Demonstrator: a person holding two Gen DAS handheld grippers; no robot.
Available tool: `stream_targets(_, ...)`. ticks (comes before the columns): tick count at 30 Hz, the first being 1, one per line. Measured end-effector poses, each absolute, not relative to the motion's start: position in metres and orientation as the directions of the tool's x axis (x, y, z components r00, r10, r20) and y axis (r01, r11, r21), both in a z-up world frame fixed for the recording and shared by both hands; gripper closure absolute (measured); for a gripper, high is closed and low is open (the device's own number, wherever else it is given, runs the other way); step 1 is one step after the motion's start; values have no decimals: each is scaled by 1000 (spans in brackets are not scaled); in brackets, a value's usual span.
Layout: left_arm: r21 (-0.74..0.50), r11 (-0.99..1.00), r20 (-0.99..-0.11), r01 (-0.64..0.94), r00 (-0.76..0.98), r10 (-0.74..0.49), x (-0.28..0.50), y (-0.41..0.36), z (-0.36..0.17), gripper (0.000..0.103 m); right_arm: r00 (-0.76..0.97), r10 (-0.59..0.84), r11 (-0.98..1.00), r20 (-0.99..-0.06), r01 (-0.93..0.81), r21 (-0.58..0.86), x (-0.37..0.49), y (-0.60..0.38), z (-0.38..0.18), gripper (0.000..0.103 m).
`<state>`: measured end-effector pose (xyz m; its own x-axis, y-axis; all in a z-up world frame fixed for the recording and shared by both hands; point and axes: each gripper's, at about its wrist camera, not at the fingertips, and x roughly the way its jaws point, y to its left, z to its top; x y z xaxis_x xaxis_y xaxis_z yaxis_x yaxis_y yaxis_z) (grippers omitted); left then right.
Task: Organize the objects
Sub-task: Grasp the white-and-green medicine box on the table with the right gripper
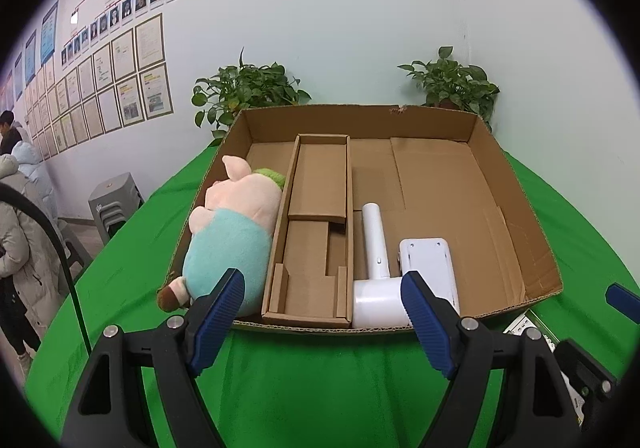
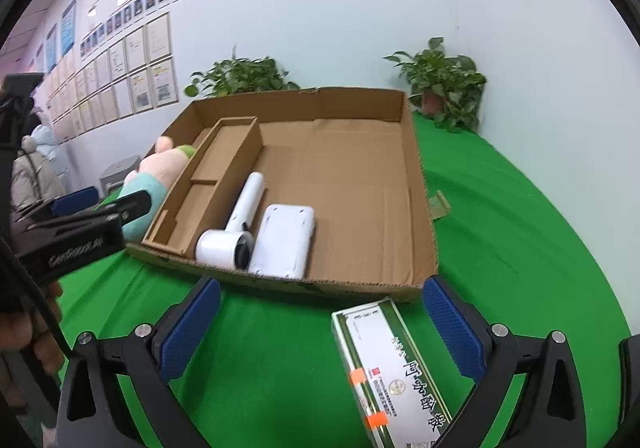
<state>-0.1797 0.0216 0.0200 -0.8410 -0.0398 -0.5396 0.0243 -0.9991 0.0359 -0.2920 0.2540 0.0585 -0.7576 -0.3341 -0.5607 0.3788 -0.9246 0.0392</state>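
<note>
Right now, through my left wrist camera, I see the left gripper with its jaws spread wide and nothing between them, hovering over the green tablecloth just in front of the cardboard tray. The tray sits flat on the cloth. Along its left side lies the plush pig, pink head toward the far wall and teal body toward me, pressed against the narrow cardboard insert that runs front to back. To the right of that insert lies the white hair dryer, handle pointing away and barrel near the tray's front wall, and just beside it on the right is a flat white device. The rest of the tray floor shows bare cardboard. Two potted plants stand behind the tray against the wall.

From my right wrist camera, the right gripper is also wide open and holds nothing. Between its blue pads, toward the right one, lies a green-and-white box flat on the cloth, just outside the tray's front wall. I cannot tell whether either pad touches it. The left gripper shows at the left edge, close to the pig. In this view the dryer and the white device lie side by side, near the tray's front wall.
</note>
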Motion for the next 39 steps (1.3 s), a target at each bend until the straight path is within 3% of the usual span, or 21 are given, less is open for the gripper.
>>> stream_targets(4,11,-1000,-575,-28,-818,17,-181,22,12,22,-728,-392,-887,-563,461,23,-281,259,52,1)
stream_targets(7,-39,-994,-643,-98,-760,100,-186,26,0,22,-658,-423,-865,-623,498,61,-283,272,35,1)
stream_targets(12,-176,-969,-714,-171,-656,245,-192,30,-21,22,-641,-252,-886,-725,454,-93,-285,303,-3,1)
stream_targets(17,-264,-943,-741,-202,-583,333,-193,39,-38,22,-579,-243,-907,-778,419,-28,-285,325,-29,2)
stream_targets(19,-276,-936,-750,-220,-560,352,-192,44,-44,22,-576,-232,-911,-784,412,-33,-281,322,-34,9)
stream_targets(21,-281,-930,-758,-235,-541,365,-189,48,-49,22,-570,-217,-909,-793,415,-49,-277,314,-39,32)
stream_targets(24,-280,-928,-771,-245,-518,370,-185,52,-54,22,-564,-197,-894,-802,439,-89,-265,292,-43,41)
stream_targets(33,-393,-880,-783,-267,-405,472,-179,51,-74,22,-501,-319,-837,-804,547,-10,-231,232,-40,40)
stream_targets(34,-417,-869,-779,-265,-389,492,-177,51,-77,23,-502,-326,-836,-801,549,-3,-230,230,-40,38)
stream_targets(36,-474,-841,-765,-261,-351,540,-176,50,-81,23,-503,-351,-827,-790,563,9,-227,227,-39,15)
stream_targets(39,-520,-809,-744,-274,-320,587,-173,52,-83,23,-538,-368,-814,-758,580,-16,-218,228,-34,12)
